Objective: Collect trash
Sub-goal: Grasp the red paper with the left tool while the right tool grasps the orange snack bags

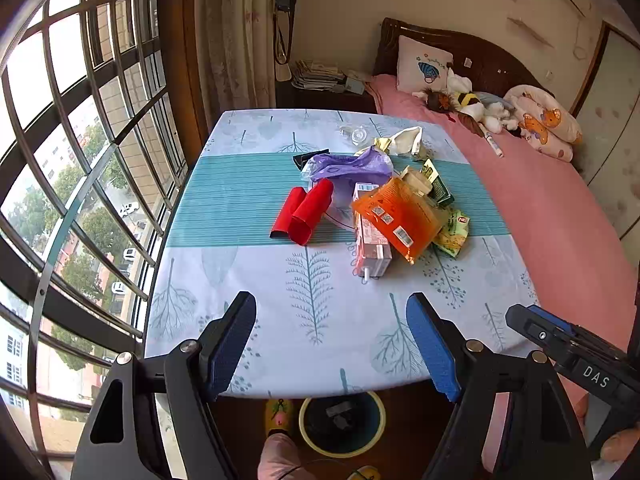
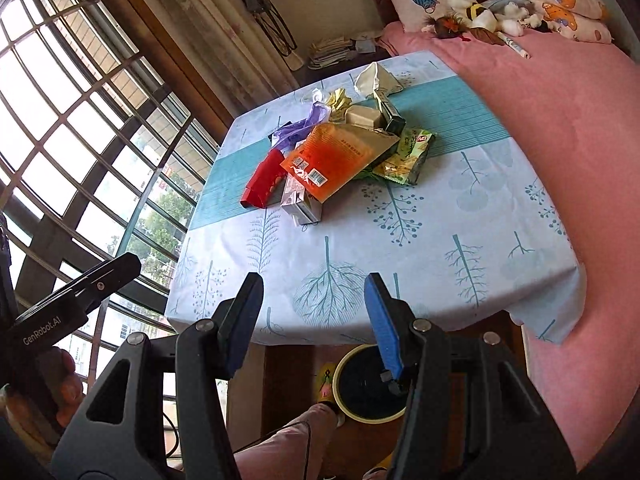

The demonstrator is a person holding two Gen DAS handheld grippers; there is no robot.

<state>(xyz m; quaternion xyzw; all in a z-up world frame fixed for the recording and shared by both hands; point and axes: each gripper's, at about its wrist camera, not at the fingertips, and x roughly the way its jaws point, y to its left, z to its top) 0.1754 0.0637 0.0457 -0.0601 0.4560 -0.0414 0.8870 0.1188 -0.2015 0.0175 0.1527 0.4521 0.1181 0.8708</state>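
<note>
The trash pile (image 1: 372, 204) lies on the counter (image 1: 248, 280) well ahead of both open, empty grippers, slightly right of the left gripper (image 1: 332, 344) and slightly left of the right gripper (image 2: 314, 320), neither hand clearly nearer.

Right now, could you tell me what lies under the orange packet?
A pink-white carton pokes out beneath the orange packet, and a green wrapper shows at its edge. Anything further under it is hidden.

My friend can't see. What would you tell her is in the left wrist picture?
An open, empty left gripper hangs above a table with a trash pile: red box, orange bag, carton, purple bag. A bin sits on the floor below.
</note>
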